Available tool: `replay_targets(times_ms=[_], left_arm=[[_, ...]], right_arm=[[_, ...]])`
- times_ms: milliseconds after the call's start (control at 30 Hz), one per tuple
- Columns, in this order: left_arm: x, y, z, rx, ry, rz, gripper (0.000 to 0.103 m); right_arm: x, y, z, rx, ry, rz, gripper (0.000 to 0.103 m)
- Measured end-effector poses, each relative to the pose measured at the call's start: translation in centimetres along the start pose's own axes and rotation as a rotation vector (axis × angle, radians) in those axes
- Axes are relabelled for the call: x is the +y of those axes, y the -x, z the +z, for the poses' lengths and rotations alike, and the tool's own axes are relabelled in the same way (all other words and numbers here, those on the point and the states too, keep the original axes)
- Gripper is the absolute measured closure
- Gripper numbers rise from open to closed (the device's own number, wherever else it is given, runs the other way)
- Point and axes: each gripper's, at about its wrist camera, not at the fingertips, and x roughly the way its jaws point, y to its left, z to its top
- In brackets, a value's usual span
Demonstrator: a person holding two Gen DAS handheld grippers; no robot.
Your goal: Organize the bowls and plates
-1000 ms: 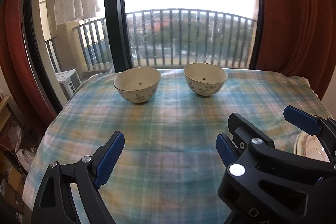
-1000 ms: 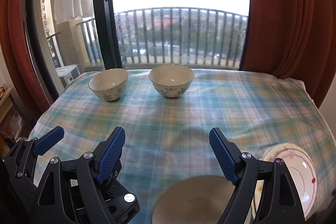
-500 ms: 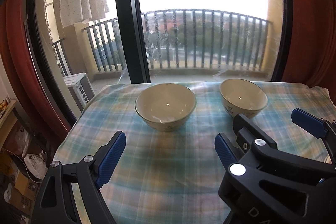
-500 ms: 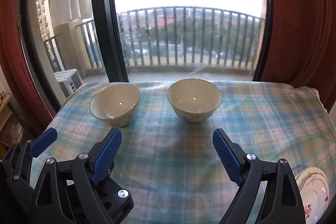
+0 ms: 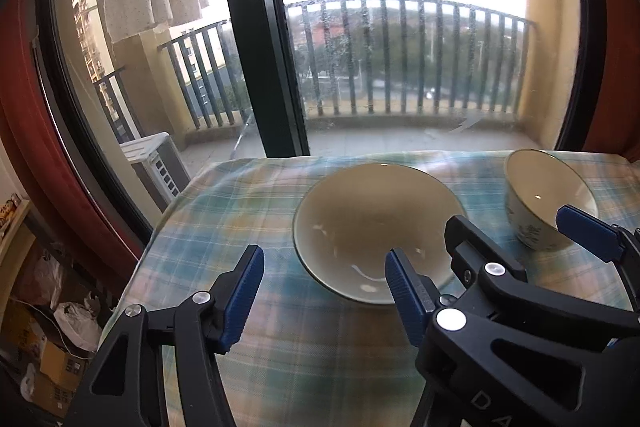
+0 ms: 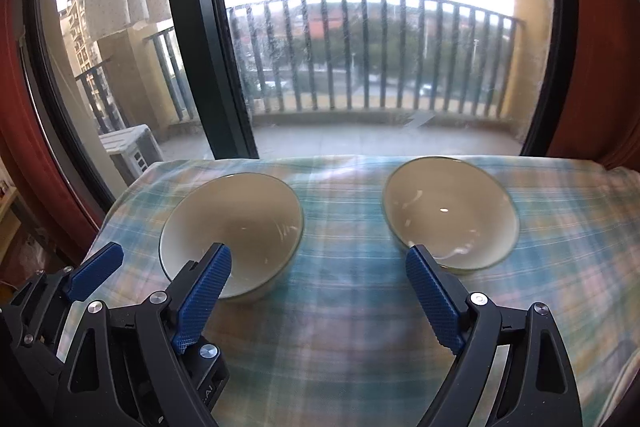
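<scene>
Left wrist view: the left gripper [image 5: 324,291], jaws closing with nothing between them, nears the left cream ceramic bowl [image 5: 378,231] on the plaid tablecloth [image 5: 240,219]; a pad clipping its rim could tip it.

Right wrist view: the right gripper [image 6: 320,303] gapes wide and empty before the right cream ceramic bowl [image 6: 450,213] (no plates are visible).

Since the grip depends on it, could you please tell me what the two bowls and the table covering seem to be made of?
Left bowl and right bowl: apparently glazed ceramic, cream and glossy, with bright highlights inside. Tablecloth: woven fabric, matte, in a blue-green plaid with soft folds at the edge.
</scene>
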Motion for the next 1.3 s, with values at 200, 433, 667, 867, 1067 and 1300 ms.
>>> replay_targets(times_ms=[200, 433, 667, 867, 1067, 1300], left_arm=[[0.8, -2.4, 1.7, -0.011, 0.030, 0.023, 0.044], [1.3, -5.1, 2.6, 0.022, 0.054, 0.035, 0.051], [1.7, -6.6, 2.2, 0.069, 0.072, 0.001, 0.067], [1.0, -7.0, 1.9, 0.107, 0.071, -0.036, 0.082], [1.0, -6.7, 1.8, 0.111, 0.086, -0.041, 0.084], [1.2, -6.1, 1.6, 0.129, 0.101, -0.048, 0.084]], right_arm=[[0.7, -2.3, 1.3, -0.010, -0.017, 0.008, 0.014], [1.8, -5.5, 2.6, 0.005, 0.018, 0.002, 0.035], [1.7, -7.3, 2.2, 0.069, 0.018, -0.008, 0.055], [1.3, -8.0, 2.0, 0.111, 0.015, -0.011, 0.076], [1.1, -7.8, 1.9, 0.123, -0.002, -0.015, 0.082], [1.7, -7.0, 2.0, 0.141, 0.033, -0.026, 0.082]])
